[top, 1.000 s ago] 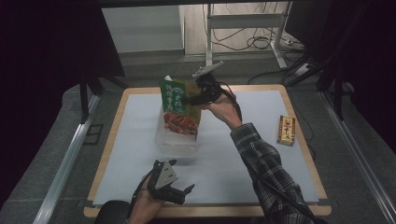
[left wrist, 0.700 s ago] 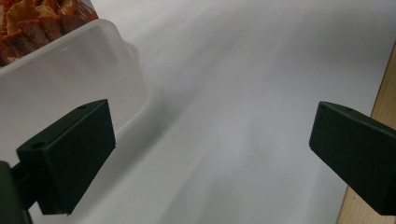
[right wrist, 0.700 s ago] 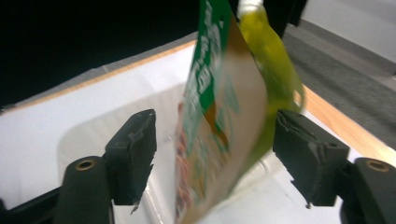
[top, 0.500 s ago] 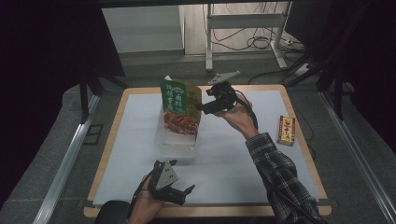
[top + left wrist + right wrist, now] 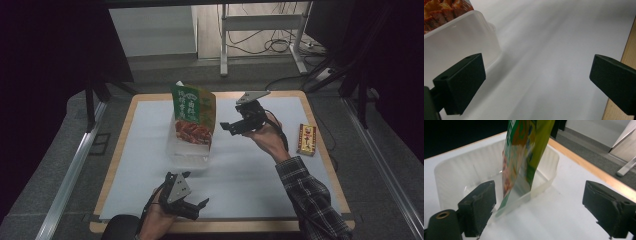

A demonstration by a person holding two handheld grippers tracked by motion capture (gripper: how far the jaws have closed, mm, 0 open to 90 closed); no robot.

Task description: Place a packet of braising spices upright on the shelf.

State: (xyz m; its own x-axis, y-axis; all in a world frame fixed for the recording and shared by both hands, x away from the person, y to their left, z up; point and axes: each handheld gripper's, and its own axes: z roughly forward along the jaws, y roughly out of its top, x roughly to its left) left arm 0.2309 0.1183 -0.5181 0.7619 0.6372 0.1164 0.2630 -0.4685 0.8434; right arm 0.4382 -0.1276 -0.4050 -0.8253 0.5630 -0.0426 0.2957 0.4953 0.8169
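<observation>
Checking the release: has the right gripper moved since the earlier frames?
Yes. The right gripper has drawn back rightward from the green bag standing in the clear tub, jaws just opening, nothing between them.

A green snack pouch [image 5: 194,114] printed with orange-red food stands in a translucent white tub [image 5: 187,152]; right of it lies a red-and-yellow packet [image 5: 307,139] on the white, wood-edged surface [image 5: 250,170].

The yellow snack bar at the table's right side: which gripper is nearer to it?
Right. The right gripper hangs left of the snack bar; the left gripper sits farther off, at the near edge.
</observation>
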